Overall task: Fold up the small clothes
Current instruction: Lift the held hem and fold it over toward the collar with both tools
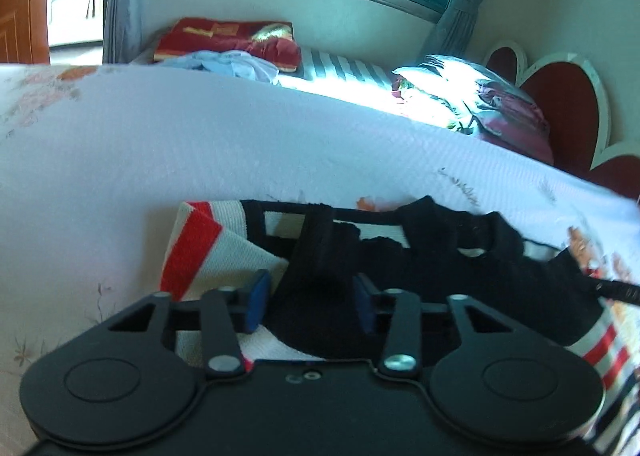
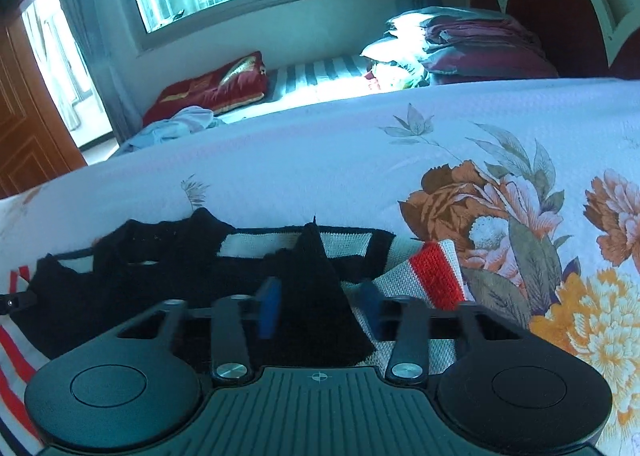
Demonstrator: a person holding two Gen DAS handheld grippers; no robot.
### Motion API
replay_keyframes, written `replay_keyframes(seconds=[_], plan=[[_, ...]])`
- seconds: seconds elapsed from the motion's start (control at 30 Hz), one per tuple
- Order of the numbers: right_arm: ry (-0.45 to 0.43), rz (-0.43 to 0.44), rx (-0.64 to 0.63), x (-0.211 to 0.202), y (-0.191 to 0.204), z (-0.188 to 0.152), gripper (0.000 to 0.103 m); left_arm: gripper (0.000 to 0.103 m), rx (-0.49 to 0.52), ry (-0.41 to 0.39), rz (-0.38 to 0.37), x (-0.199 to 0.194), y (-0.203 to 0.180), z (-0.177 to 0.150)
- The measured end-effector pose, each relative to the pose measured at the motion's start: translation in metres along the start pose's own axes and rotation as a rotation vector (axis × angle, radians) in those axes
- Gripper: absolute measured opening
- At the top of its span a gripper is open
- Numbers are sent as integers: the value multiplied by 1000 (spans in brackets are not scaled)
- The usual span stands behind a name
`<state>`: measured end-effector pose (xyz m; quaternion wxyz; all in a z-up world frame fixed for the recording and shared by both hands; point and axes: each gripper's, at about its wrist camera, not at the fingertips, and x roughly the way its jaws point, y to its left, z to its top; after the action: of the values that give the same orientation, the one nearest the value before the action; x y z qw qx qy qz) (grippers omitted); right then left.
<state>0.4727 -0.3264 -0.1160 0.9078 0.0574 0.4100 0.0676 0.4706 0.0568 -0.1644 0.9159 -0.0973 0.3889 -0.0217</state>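
The sweater (image 1: pixel 400 296) lies on the bed (image 1: pixel 200 144) near its front edge, partly folded: a striped sleeve (image 1: pixel 192 252) is turned in over the black body. Left gripper (image 1: pixel 310 302) and right gripper (image 2: pixel 320 306) both stand wide, straddling cloth without pinching. Likely more folds remain, judging by the rumpled far edge

A floral bedspread (image 2: pixel 500 216) covers the bed; beyond lie a red cushion (image 1: pixel 224 42), crumpled blue cloth (image 1: pixel 236 64), stacked bedding (image 2: pixel 472 44) and a scalloped headboard (image 1: pixel 568 104).
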Motion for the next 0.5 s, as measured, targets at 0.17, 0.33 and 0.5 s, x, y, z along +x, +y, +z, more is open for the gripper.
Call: replay_keyframes(seconds=[0.17,0.33,0.5], plan=[[11,23,13,5,-3,2,5,5,43,-35,35,-1,-7,-4],[-80,1,32,-6,-6,8,4,4,2,-134,106,-7,4,-1],[-71,-95,13,7,-7,4,4,4,-7,-137,159,4,4,-7]])
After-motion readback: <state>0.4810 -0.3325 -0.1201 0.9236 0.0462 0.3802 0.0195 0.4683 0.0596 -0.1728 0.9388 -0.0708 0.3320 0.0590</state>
